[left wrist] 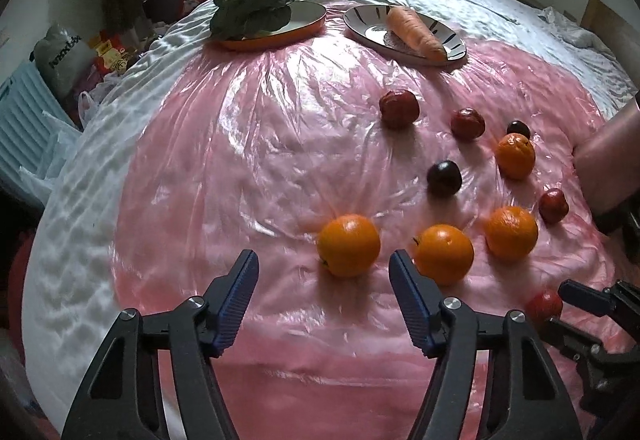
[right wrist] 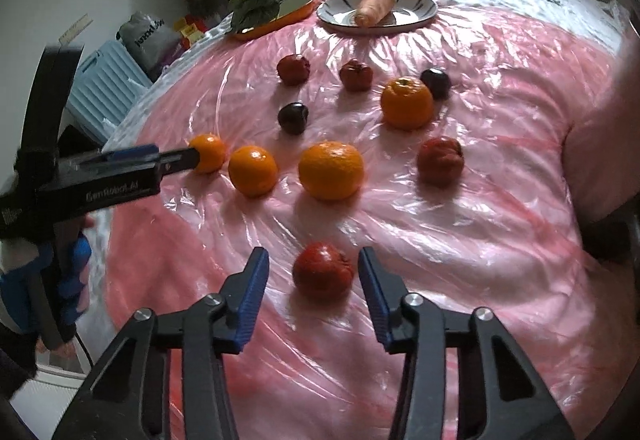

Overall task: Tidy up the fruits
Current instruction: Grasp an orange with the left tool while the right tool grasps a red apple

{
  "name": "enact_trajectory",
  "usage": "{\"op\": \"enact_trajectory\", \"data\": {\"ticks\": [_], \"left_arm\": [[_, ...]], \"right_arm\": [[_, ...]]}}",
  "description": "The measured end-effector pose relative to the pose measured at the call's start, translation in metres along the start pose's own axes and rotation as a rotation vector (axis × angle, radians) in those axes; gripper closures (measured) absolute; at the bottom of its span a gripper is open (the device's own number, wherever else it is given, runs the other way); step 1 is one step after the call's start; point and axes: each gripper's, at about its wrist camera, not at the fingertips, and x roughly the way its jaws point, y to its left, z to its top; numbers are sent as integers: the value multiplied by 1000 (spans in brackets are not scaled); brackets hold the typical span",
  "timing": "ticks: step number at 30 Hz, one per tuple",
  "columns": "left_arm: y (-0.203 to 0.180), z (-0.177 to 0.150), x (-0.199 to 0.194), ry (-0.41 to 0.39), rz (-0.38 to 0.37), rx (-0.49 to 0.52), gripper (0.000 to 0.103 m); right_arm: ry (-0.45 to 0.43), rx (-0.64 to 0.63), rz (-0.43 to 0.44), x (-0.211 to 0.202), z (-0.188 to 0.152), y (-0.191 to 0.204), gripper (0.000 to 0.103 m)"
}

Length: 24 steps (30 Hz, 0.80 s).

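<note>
Your left wrist view takes in the orange-rimmed plate [left wrist: 308, 25] with leafy greens [left wrist: 252, 6] at far left, then the striped plate [left wrist: 362, 22] carrying a carrot [left wrist: 416, 30]. Only your right wrist view shows your left hand [right wrist: 68, 280] wrapped round its handle, and the wrinkled red fruit [right wrist: 323, 271] in full; the left view catches just a red sliver of it by the right tool's tip.

Your left gripper [left wrist: 324, 272] is spread wide and holds nothing; the leftmost orange [left wrist: 349, 245] sits just beyond the gap, and a second orange [left wrist: 443, 254] lies close beside the right-hand finger. Your right gripper [right wrist: 313, 267] is also wide apart, straddling the red fruit on the pink plastic sheet [right wrist: 460, 260], pads clear of it on both sides.
</note>
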Motion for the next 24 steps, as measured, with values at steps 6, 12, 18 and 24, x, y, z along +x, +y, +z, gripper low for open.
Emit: {"op": "enact_trajectory", "data": {"ticks": [6, 12, 18, 24], "left_arm": [[-3, 10, 16, 40, -16, 21, 53], [-14, 10, 29, 74, -20, 42, 62], [-14, 7, 39, 94, -14, 35, 69], [-6, 8, 34, 75, -29, 3, 70]], "right_arm": [[22, -107, -66, 11, 0, 14, 45], [58, -92, -60, 19, 0, 2, 59], [68, -48, -5, 19, -2, -6, 59], [64, 18, 53, 18, 0, -15, 60]]}}
